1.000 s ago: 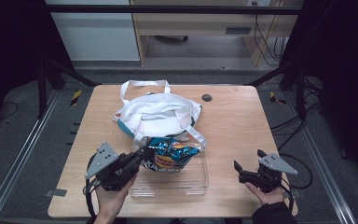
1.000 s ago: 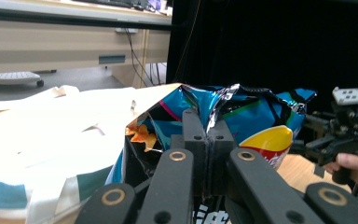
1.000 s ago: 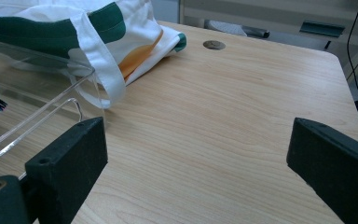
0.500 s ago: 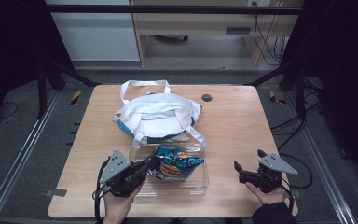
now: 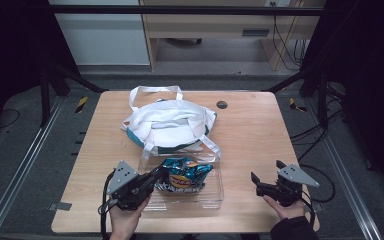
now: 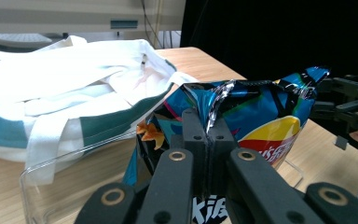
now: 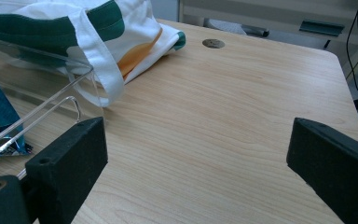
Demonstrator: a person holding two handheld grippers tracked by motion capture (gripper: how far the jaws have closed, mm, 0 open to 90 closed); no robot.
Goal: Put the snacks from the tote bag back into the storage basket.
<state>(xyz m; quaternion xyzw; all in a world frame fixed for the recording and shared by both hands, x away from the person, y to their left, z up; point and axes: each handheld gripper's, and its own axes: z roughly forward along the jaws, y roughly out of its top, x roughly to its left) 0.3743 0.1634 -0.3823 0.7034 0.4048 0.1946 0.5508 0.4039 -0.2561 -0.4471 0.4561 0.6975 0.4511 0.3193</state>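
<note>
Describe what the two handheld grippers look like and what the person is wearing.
Both the left gripper and the right gripper are black, each topped by a grey three-cornered plate and trailing a black cable. Their jaws are blocky black bars with round bolt holes. A dark sleeve covers the right forearm.

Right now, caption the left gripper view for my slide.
Left gripper shut on a blue chip bag above a clear tray, white tote bag behind.

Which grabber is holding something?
The left gripper. Its jaws are shut on the blue chip bag, while the right gripper is open and empty.
</note>
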